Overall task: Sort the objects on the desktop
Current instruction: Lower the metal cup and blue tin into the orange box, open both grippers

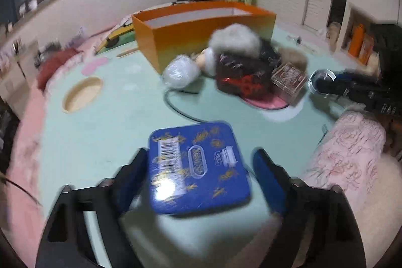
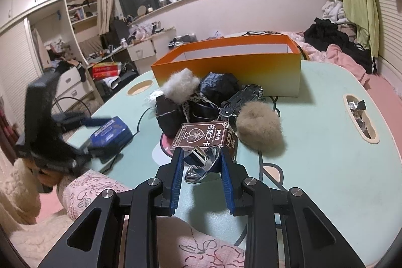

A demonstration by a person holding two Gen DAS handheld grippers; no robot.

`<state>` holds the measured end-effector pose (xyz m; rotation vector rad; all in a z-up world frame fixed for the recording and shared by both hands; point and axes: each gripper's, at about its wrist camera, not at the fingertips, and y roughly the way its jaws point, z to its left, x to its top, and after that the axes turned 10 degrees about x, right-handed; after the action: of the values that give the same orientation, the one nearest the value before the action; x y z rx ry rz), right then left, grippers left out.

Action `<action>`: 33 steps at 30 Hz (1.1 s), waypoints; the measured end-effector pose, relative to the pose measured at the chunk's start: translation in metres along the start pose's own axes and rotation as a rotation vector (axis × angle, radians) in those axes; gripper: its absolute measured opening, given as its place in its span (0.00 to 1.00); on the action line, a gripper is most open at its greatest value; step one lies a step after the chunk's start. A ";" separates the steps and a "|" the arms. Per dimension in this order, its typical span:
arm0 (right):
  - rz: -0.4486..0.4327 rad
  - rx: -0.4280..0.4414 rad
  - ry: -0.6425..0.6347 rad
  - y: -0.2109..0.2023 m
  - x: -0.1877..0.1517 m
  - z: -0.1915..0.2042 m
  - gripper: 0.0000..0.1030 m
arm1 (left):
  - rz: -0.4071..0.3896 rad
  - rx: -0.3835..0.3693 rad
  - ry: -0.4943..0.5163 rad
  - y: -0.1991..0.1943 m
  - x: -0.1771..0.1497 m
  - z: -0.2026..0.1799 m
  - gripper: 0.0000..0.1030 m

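Jaws spread wide, the left gripper point(image 1: 198, 167) straddles a blue tin point(image 1: 197, 168) lying flat on the pale green table point(image 1: 100, 142), well in front of the open orange box point(image 1: 201, 34), apparently lining up a pickup. The right gripper point(image 2: 201, 165), also in front of the box, is clenched on a shiny metal piece point(image 2: 201, 163), likely awaiting sorting.

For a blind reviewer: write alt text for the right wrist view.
The right gripper, its blue pads shut on a shiny metal cup-shaped object, hovers over a mint-green table. Behind it lie a brown card box, furry pom-poms and an open orange box; the left gripper straddles a blue tin.
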<state>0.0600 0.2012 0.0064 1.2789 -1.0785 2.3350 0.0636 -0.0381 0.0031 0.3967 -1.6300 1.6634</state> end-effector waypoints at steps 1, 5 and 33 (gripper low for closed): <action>0.001 0.001 0.000 0.000 0.000 0.000 0.27 | -0.009 0.032 -0.009 0.002 0.000 -0.004 0.88; 0.000 0.002 0.001 -0.001 0.000 -0.001 0.27 | -0.008 0.050 -0.028 0.000 0.006 -0.006 0.65; -0.015 -0.067 0.293 0.069 0.138 -0.108 0.41 | -0.038 0.053 -0.317 0.072 0.161 0.032 0.68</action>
<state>-0.1228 0.2158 0.0485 0.8819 -1.0349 2.3597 -0.1021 -0.0132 0.0674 0.7451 -1.7931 1.6816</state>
